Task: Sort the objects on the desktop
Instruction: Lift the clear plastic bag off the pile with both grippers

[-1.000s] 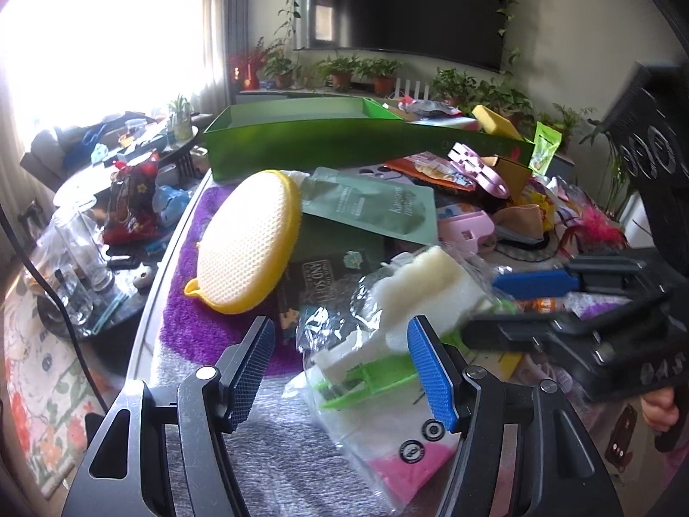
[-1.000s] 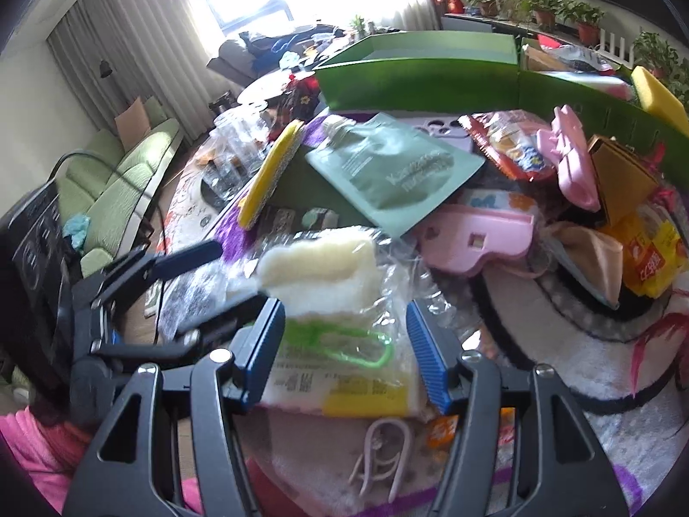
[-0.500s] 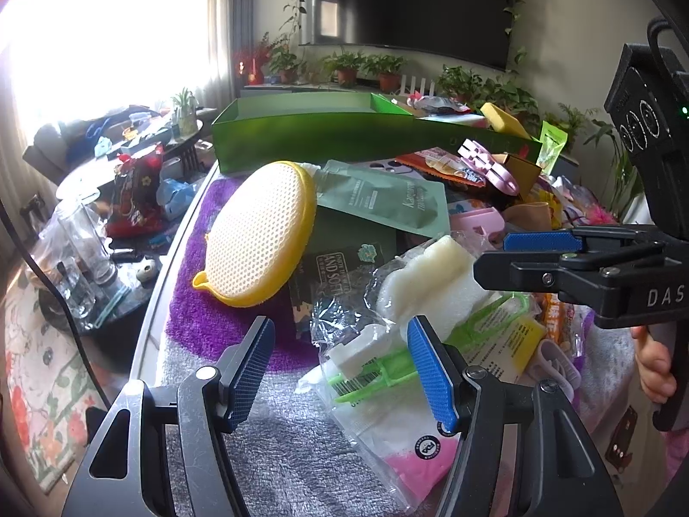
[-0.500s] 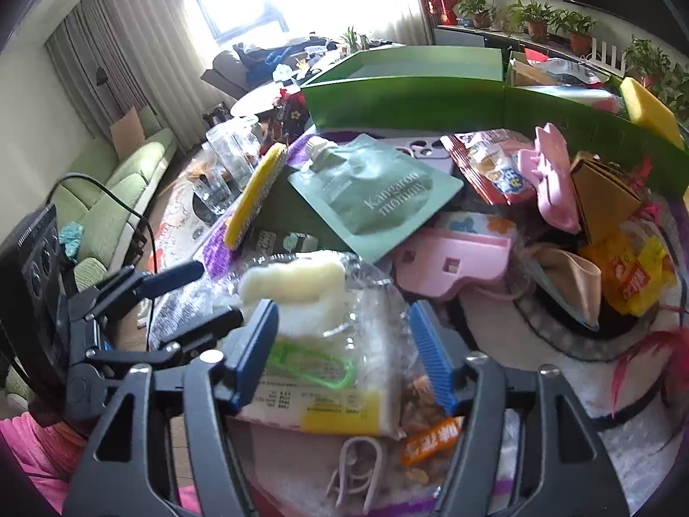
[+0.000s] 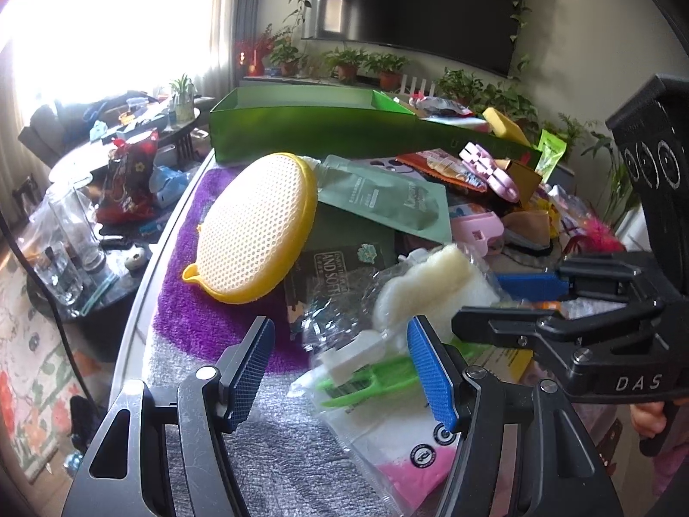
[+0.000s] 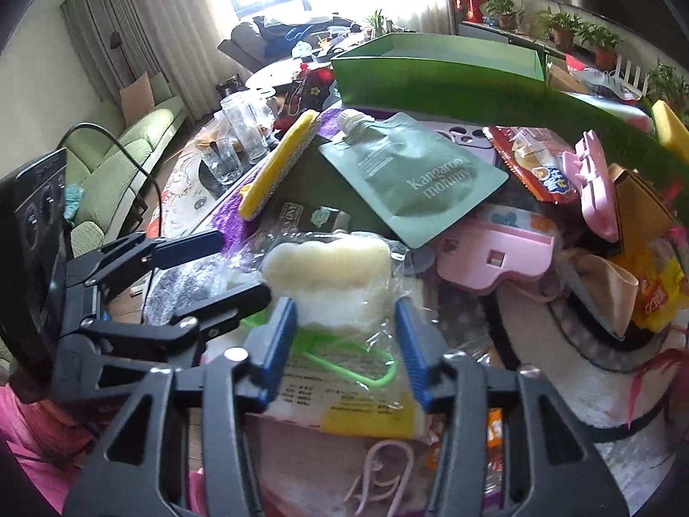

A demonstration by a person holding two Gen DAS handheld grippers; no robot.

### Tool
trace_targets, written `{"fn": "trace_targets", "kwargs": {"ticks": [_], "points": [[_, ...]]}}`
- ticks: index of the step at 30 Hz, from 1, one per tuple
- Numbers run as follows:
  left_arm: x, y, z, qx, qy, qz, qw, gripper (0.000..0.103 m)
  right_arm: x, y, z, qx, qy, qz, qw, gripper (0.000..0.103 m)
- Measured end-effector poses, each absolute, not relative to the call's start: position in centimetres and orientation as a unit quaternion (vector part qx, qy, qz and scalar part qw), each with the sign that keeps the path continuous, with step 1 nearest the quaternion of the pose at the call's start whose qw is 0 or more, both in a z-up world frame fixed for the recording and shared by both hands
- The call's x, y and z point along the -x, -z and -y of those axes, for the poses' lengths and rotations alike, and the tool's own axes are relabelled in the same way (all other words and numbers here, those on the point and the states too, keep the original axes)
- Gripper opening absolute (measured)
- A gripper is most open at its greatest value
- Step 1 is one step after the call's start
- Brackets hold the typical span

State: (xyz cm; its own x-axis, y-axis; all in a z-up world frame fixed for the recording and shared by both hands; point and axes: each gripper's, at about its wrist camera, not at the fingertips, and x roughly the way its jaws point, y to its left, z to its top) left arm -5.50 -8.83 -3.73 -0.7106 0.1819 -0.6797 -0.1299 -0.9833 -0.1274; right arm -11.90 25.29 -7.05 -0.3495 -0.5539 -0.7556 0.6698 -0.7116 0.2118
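Right wrist view: right gripper (image 6: 346, 347) fingers have just been closing; blue pads flank the clear bag of sponges (image 6: 331, 288), contact unclear.
Left gripper (image 5: 340, 370): fingers wide apart, holding nothing, bag edge between them.
Bag: on cluttered tabletop (image 5: 267, 443), near edge.
Green pouch (image 6: 413, 176): 12 o'clock beyond bag.
Green box (image 6: 435, 69): farthest.

Green spouted pouch (image 6: 413, 181), centre of the right wrist view: "Kangaroo mommy" in pale letters.
Dark packet (image 5: 340, 271), mid-frame in the left wrist view, beneath the yellow mesh pad (image 5: 254, 228): "AND SOFT" legible; the line above is cut off.
Right hand-held gripper (image 5: 508, 301), lower right of the left wrist view: "DAS" in pale capitals on its black body.
Other packaging print: too small or blurred to read.
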Motion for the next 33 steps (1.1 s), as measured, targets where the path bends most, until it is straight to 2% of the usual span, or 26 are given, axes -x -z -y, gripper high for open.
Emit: {"fn": "trace_targets", "kwargs": {"ticks": [3, 6, 18, 22, 29, 33], "points": [[5.7, 3.7, 8.6, 0.374, -0.921, 0.047, 0.102, 0.065, 11.6, 7.1, -25.4, -0.438, 0.813, -0.061, 0.379, 0.032], [5.8, 3.9, 8.5, 0.376, -0.919, 0.048, 0.106, 0.065, 11.2, 7.2, -25.7, -0.438, 0.816, -0.063, 0.372, 0.030], [5.5, 3.6, 7.9, 0.373, -0.920, 0.039, 0.110, 0.059, 10.5, 7.6, -26.2, -0.446, 0.814, -0.021, 0.371, 0.031], [5.3, 3.6, 8.0, 0.370, -0.921, 0.034, 0.115, 0.059, 10.3, 7.6, -26.1, -0.443, 0.815, -0.028, 0.373, 0.030], [4.5, 3.6, 8.7, 0.362, -0.928, 0.017, 0.084, 0.059, 10.7, 7.6, -26.6, -0.439, 0.820, -0.023, 0.367, 0.035], [4.9, 4.1, 9.1, 0.373, -0.922, 0.038, 0.093, 0.059, 10.9, 7.9, -26.3, -0.441, 0.819, -0.024, 0.367, 0.038]]}}
